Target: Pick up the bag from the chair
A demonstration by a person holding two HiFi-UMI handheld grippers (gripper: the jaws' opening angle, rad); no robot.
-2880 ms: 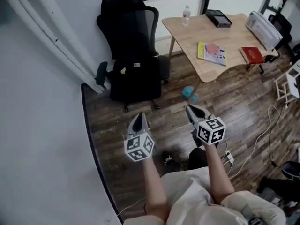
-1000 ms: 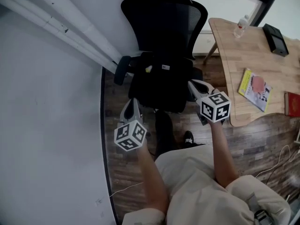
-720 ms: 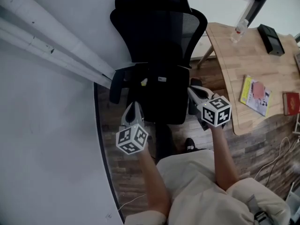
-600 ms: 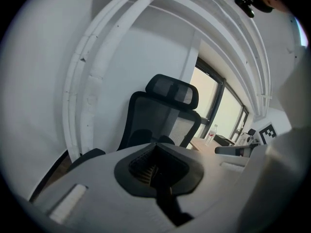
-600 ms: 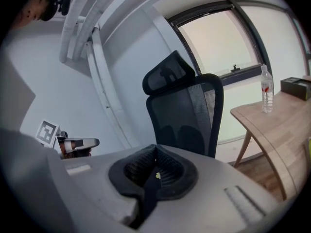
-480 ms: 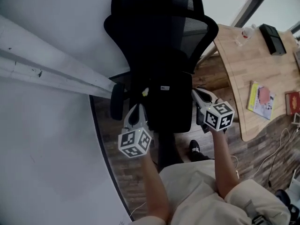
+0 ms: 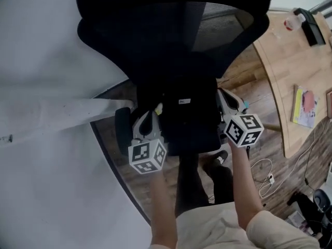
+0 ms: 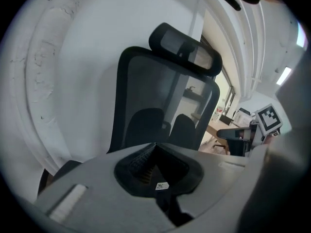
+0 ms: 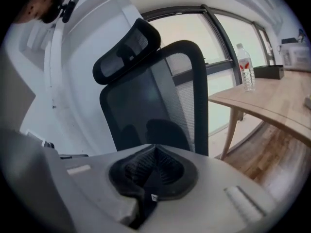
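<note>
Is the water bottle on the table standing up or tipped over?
Standing up. In the right gripper view the bottle stands straight on the wooden table, with its cap at the top.

The black bag [image 7: 189,119] sits on the seat of the black chair [image 7: 171,25]. A small white tag shows on top.
</note>
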